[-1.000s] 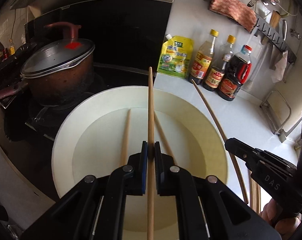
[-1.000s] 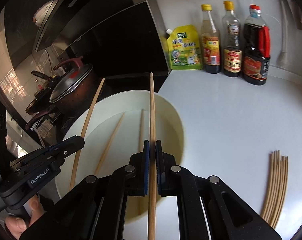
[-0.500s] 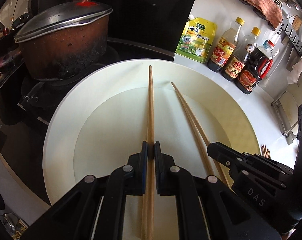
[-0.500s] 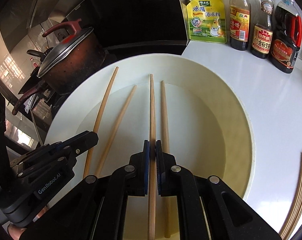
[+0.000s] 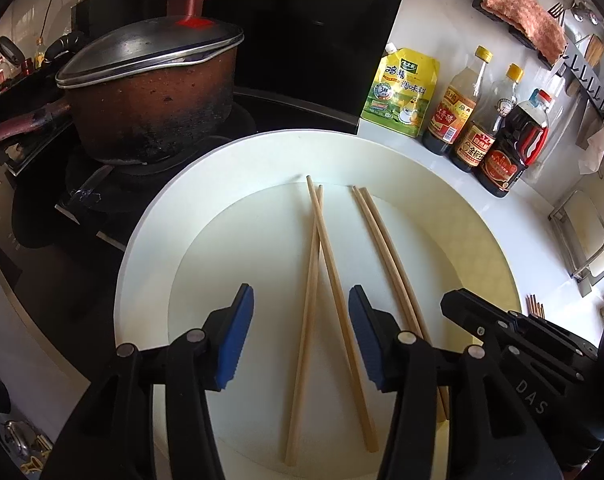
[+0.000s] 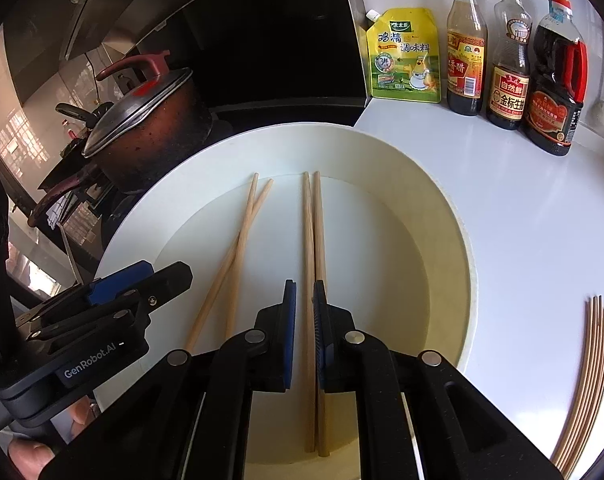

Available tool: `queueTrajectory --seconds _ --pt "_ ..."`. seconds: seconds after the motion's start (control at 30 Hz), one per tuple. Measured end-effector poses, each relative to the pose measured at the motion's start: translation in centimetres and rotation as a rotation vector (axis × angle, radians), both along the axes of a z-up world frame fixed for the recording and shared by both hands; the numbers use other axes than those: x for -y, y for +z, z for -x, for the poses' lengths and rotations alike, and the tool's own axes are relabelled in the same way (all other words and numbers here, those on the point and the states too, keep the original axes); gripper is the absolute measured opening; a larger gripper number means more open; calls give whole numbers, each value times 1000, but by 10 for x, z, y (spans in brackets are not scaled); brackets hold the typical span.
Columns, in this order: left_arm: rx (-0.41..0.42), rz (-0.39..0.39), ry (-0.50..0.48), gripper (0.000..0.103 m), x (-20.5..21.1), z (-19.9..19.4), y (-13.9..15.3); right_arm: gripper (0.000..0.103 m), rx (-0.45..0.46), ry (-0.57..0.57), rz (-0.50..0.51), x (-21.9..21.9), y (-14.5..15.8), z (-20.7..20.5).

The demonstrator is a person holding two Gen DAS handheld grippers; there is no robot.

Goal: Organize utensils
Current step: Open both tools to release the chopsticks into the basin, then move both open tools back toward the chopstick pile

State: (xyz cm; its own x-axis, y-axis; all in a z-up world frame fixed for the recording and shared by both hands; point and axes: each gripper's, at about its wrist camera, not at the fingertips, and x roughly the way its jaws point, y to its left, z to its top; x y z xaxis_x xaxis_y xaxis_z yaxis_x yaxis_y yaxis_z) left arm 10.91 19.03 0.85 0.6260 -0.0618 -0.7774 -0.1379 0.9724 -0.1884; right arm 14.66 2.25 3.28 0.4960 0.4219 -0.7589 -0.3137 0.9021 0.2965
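Note:
A big white plate [image 5: 150, 240] [image 6: 453, 240] holds several wooden chopsticks. In the left wrist view a crossed pair [image 5: 319, 264] lies between my open left gripper's [image 5: 300, 336] jaws, untouched, and a straight pair [image 5: 385, 248] lies to its right. In the right wrist view my right gripper [image 6: 305, 336] stands slightly open over the straight pair [image 6: 313, 240], which rests on the plate. The crossed pair [image 6: 238, 248] lies to the left, by the left gripper [image 6: 102, 320].
A lidded brown pot [image 5: 150, 92] stands on the dark stove left of the plate. A yellow seasoning pouch [image 6: 403, 56] and three sauce bottles [image 6: 509, 56] stand at the back. A bundle of chopsticks [image 6: 585, 392] lies on the white counter at right.
Both grippers lowered their chopsticks onto the plate and let go. The left jaws opened wide; the right jaws opened slightly. Each released chopstick now lies beside one that lay there before.

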Motion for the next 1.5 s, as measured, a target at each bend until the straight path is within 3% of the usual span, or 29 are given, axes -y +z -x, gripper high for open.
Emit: queueTrajectory --seconds 0.5,0.73,1.5 --pt "12 -27 -15 51 21 37 13 15 44 -43 -47 35 18 45" --pt "34 -37 -51 56 44 54 22 19 81 -77 -47 60 29 69" --pt "63 15 -318 62 185 66 26 32 78 -357 -23 209 14 132"
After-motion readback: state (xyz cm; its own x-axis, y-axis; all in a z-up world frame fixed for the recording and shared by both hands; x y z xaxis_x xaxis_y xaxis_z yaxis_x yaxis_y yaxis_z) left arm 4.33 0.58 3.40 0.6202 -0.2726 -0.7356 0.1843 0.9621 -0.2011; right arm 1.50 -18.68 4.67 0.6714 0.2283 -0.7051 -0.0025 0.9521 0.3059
